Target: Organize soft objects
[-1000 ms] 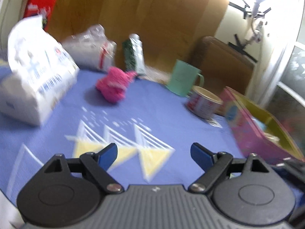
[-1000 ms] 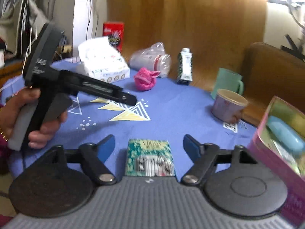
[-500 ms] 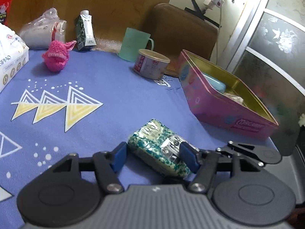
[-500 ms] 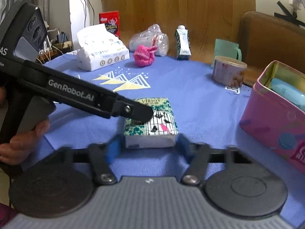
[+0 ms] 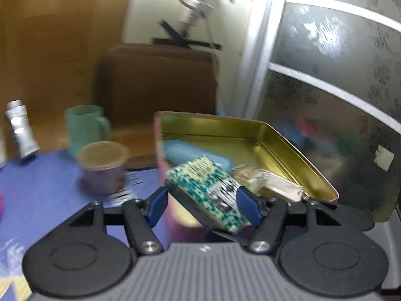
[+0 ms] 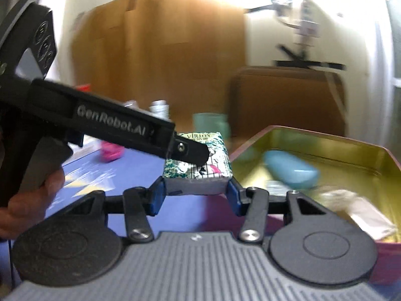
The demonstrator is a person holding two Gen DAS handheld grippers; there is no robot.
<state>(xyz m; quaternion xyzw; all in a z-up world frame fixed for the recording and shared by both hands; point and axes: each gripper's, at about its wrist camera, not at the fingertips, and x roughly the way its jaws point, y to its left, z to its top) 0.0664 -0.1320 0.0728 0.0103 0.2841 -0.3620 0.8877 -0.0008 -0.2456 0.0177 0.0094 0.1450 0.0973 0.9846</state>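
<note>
Left wrist view: tissue pack [image 5: 208, 188] clamped by both left tongs [image 5: 200, 204], whose jaws are easing apart, and right tongs [image 6: 195, 195], over pink tin [image 5: 295, 148] rim; pack should be lowered level, released together

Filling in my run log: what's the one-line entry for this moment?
left tongs: tissue pack between, jaws opening | right tongs: gripping tissue pack | pack: lifted, near open pink tin

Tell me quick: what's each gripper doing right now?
Left gripper: jaws opening, tissue pack between them, pads touching it.
Right gripper: closed on the same tissue pack.
</note>
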